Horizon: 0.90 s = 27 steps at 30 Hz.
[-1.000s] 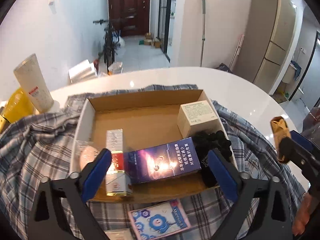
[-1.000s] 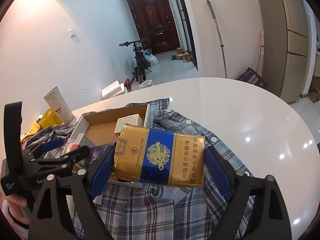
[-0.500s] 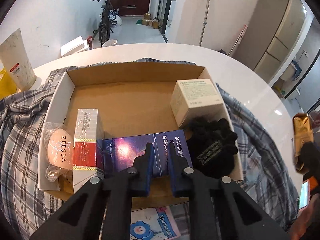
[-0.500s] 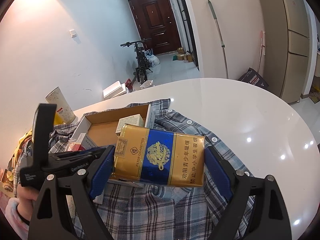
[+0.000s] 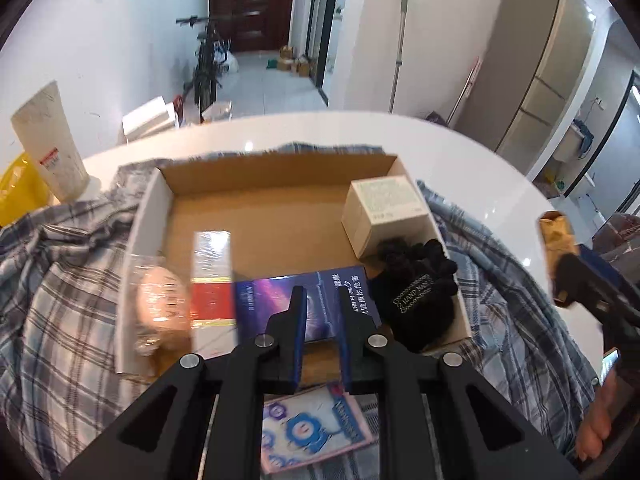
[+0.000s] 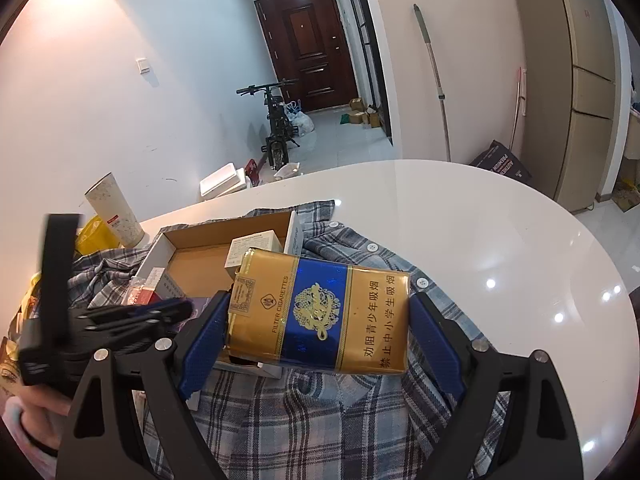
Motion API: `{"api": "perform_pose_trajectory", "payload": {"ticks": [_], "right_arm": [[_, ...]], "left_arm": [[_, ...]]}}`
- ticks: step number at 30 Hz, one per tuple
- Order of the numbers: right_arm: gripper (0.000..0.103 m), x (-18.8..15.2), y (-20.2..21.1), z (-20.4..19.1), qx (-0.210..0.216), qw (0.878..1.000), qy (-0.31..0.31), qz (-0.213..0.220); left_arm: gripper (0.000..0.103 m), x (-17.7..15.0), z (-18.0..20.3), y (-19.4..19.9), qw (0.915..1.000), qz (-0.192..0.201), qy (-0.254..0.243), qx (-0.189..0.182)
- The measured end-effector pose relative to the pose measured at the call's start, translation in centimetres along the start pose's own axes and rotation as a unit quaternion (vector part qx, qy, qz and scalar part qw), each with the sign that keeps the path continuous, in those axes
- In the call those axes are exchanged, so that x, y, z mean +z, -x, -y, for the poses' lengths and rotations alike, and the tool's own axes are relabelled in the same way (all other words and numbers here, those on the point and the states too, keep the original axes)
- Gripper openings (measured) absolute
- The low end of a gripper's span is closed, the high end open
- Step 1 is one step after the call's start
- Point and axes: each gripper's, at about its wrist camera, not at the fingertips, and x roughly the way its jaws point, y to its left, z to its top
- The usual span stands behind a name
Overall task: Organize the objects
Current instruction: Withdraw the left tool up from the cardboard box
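A shallow cardboard box (image 5: 280, 168) lies on a plaid shirt (image 5: 60, 280). In it are a purple cigarette box (image 5: 272, 300), a red-and-white pack (image 5: 211, 272), a cream carton (image 5: 384, 208), a black fuzzy item (image 5: 420, 292) and a wrapped pink sponge (image 5: 160, 304). My left gripper (image 5: 323, 306) hovers above the purple box near the tray's front edge, shut with nothing between its pads. Off to the right of the tray and above the shirt, my right gripper (image 6: 320, 300) is shut on a gold-and-blue cigarette pack (image 6: 320, 312).
A blue flower-print card (image 5: 308, 428) lies on the shirt just before the tray. A white tube (image 5: 48, 144) and a yellow bag (image 5: 16, 188) stand at the left. The round white table (image 6: 500, 240) stretches bare to the right and ends at a curved edge.
My left gripper's jaws went from wide open around the purple box to shut and empty. It pushed in over the tray, then drew back. The right gripper and its pack stayed still.
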Motion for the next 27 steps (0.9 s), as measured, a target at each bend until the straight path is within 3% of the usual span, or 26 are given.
{"api": "perform_pose_trajectory", "payload": {"ticks": [8, 18, 27], "right_arm": [[0.087, 1.1, 0.7, -2.9, -0.010, 0.999, 0.033, 0.002], [0.087, 1.4, 0.7, -9.1, 0.003, 0.995, 0.095, -0.010], [0.087, 0.7, -2.9, -13.0, 0.001, 0.992, 0.119, -0.046]], "left_arm": [[0.015, -1.1, -3.1, 5.5, 0.9979, 0.060, 0.011, 0.020], [0.015, -3.2, -6.0, 8.2, 0.9934, 0.107, 0.035, 0.019], [0.015, -3.8, -9.5, 6.5, 0.9913, 0.093, 0.090, 0.027]]}}
